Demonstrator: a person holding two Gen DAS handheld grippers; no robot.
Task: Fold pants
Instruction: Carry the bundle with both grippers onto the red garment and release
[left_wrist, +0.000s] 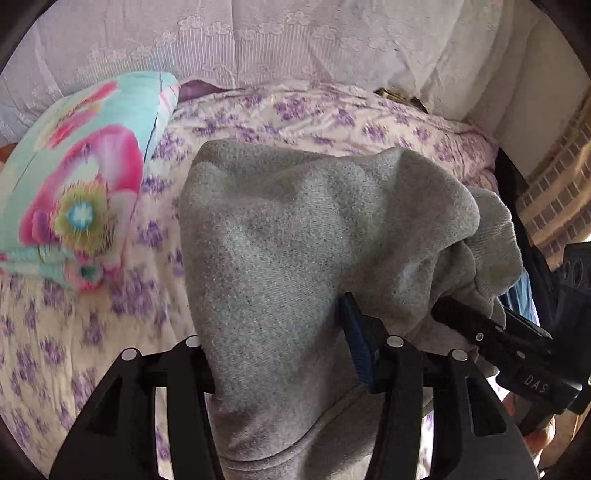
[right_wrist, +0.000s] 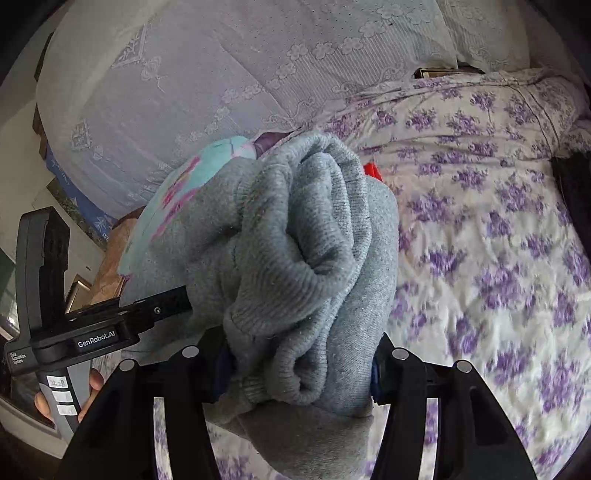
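The left gripper (left_wrist: 280, 354) pinches a thick wad of the grey fleece sweatpants (left_wrist: 295, 236); the right gripper (right_wrist: 299, 354) clamps the bunched ribbed band of the same garment, close beside it. The pants hang between them above the purple-flowered bedspread (left_wrist: 332, 114) — not yet laid flat. To do this well, draw the grippers apart until the cloth is taut, then lower it toward the bed's middle, clear of the floral turquoise pillow (left_wrist: 81, 166) at the left edge.

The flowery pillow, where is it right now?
The pillow lies on the purple-flowered bedspread, left of the grey pants in the left wrist view. In the right wrist view it peeks out behind the pants.
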